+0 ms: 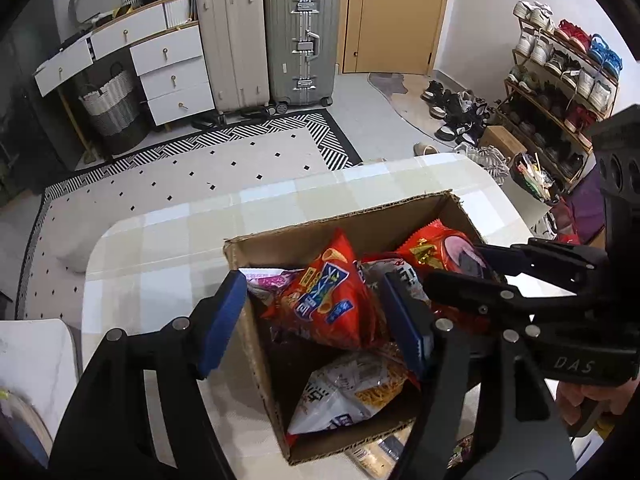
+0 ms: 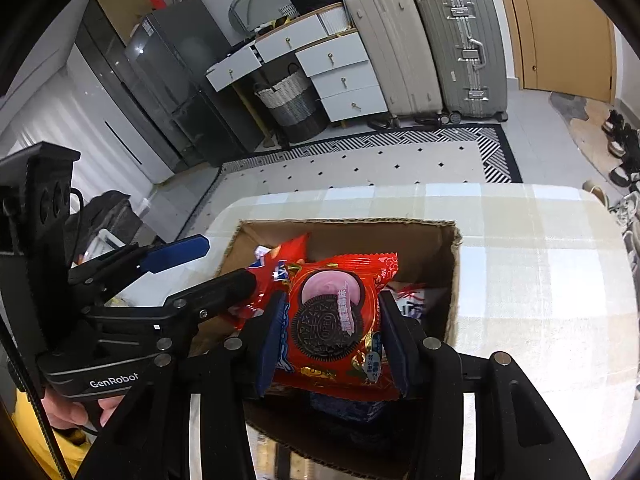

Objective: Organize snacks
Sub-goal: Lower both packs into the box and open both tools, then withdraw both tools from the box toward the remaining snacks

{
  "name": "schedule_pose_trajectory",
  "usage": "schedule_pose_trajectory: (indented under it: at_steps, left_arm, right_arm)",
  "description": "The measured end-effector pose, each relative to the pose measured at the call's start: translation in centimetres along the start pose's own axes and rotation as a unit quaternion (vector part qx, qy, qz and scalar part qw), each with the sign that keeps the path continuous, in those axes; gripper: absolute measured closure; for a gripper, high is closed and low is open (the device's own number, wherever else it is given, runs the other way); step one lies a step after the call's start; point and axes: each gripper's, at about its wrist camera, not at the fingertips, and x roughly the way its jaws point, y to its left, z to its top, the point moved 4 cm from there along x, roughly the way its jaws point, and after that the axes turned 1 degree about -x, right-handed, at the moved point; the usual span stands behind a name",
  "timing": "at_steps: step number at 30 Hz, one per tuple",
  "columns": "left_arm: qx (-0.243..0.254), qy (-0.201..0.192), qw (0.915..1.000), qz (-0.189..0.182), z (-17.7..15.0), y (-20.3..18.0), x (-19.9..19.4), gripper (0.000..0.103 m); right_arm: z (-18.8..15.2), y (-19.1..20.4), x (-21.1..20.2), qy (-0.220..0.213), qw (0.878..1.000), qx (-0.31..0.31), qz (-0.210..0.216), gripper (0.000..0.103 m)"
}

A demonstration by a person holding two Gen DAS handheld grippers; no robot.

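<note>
A cardboard box [image 1: 260,344] [image 2: 452,280] sits on the checked table and holds several snack bags. My left gripper [image 1: 312,320] is open above the box, its fingers straddling the box's left wall and a red chip bag [image 1: 324,296]. A white noodle bag [image 1: 352,388] lies below it. My right gripper [image 2: 330,340] is shut on a red Oreo packet [image 2: 336,320], held over the box. The packet also shows in the left wrist view [image 1: 440,248], with the right gripper's fingers [image 1: 500,256] on it. The left gripper appears in the right wrist view [image 2: 200,264].
The table [image 1: 168,240] [image 2: 540,280] has a rounded far edge. More packets [image 1: 376,456] lie on it by the box's near side. Beyond are a patterned rug [image 1: 180,172], two suitcases [image 1: 268,40], a white drawer unit [image 1: 168,64] and a shoe rack [image 1: 560,80].
</note>
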Motion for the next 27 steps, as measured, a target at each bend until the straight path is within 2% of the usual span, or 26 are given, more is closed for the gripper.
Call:
schedule_pose_trajectory:
  at_steps: [4,5,10,12,14,16,18,20,23,26,27]
  left_arm:
    - [0.001,-0.008,0.9999,0.007,-0.6,0.4,-2.4,0.036]
    - [0.002,-0.010,0.9999,0.009,-1.0,0.8,-4.0,0.036]
    - [0.007,-0.026,0.9994,0.023,-2.0,0.7,-7.1,0.035]
    - [0.010,-0.036,0.9988,0.033,-2.6,0.7,-8.6,0.026]
    - [0.021,-0.048,0.9974,0.048,-3.3,0.5,-10.5,0.023]
    - [0.026,-0.062,0.9962,0.056,-3.9,0.3,-12.5,0.023]
    - [0.024,-0.063,0.9965,0.049,-4.7,0.3,-14.1,0.023]
    - [0.019,-0.067,0.9964,0.047,-5.3,0.2,-15.8,0.023]
    - [0.014,-0.085,0.9936,0.072,-6.5,0.0,-19.0,0.022]
    - [0.007,-0.105,0.9916,0.076,-7.8,-0.2,-22.5,0.020]
    - [0.004,-0.110,0.9913,0.073,-8.4,-0.3,-23.7,0.020]
  right_arm:
    - [0.1,0.5,-0.9,-0.011,1.000,-0.003,-0.004,0.052]
    - [0.1,0.6,-1.1,-0.013,1.000,-0.003,-0.003,0.052]
    - [0.0,1.2,-2.6,-0.021,1.000,-0.006,-0.006,0.051]
    - [-0.2,1.3,-3.5,-0.024,1.000,-0.006,-0.012,0.051]
    - [-0.5,1.8,-4.6,-0.029,0.999,-0.010,-0.011,0.051]
    - [-0.8,2.5,-6.0,-0.037,0.999,-0.019,-0.013,0.046]
    - [-1.2,2.9,-7.3,-0.045,0.999,-0.022,-0.014,0.036]
    - [-1.8,3.7,-8.9,-0.055,0.998,-0.021,-0.008,0.034]
    - [-2.6,5.0,-11.3,-0.071,0.997,-0.031,-0.005,0.033]
    - [-3.8,6.6,-13.8,-0.094,0.995,-0.046,0.000,0.020]
    - [-4.5,7.5,-15.0,-0.109,0.992,-0.059,0.005,0.019]
